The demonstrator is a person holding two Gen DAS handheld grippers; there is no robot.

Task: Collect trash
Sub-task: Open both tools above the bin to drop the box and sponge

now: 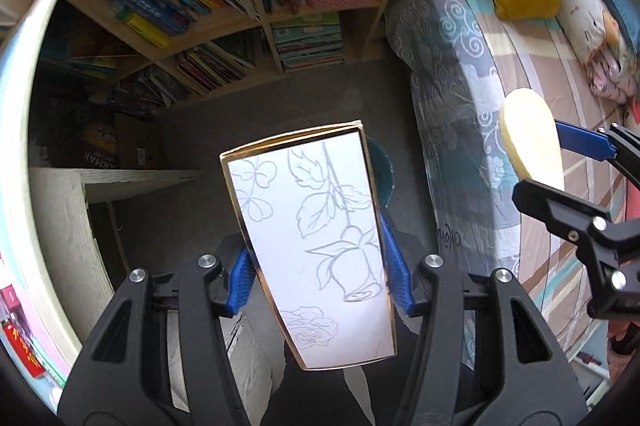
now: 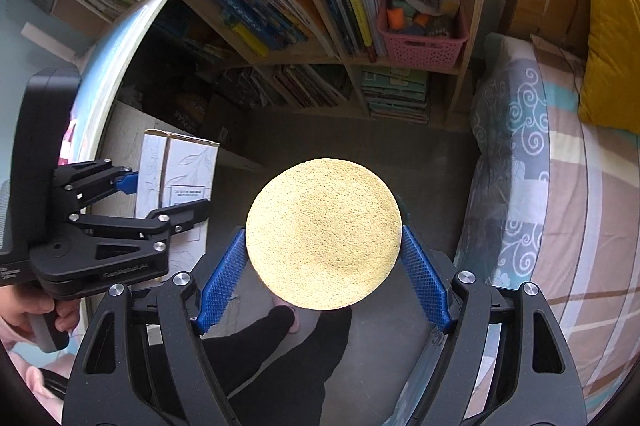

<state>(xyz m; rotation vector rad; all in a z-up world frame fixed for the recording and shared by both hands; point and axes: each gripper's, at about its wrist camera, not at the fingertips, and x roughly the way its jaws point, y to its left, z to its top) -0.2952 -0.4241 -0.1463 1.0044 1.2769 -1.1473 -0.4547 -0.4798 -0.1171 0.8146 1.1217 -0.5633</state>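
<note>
Both claws point down: left claw [image 1: 316, 278] grips a flower-printed box [image 1: 308, 226], right claw [image 2: 322, 276] a round sponge [image 2: 323, 233].

Soft daylight lit both views; the lower wooden bookshelf [image 1: 208, 62] lay in shadow, and fisheye bending curved blurred, dark-cornered edges.

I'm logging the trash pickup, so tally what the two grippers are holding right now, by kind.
White box with flower line drawings, in the left gripper: 1
Round yellow sponge disc, in the right gripper: 1
Total held: 2
</note>
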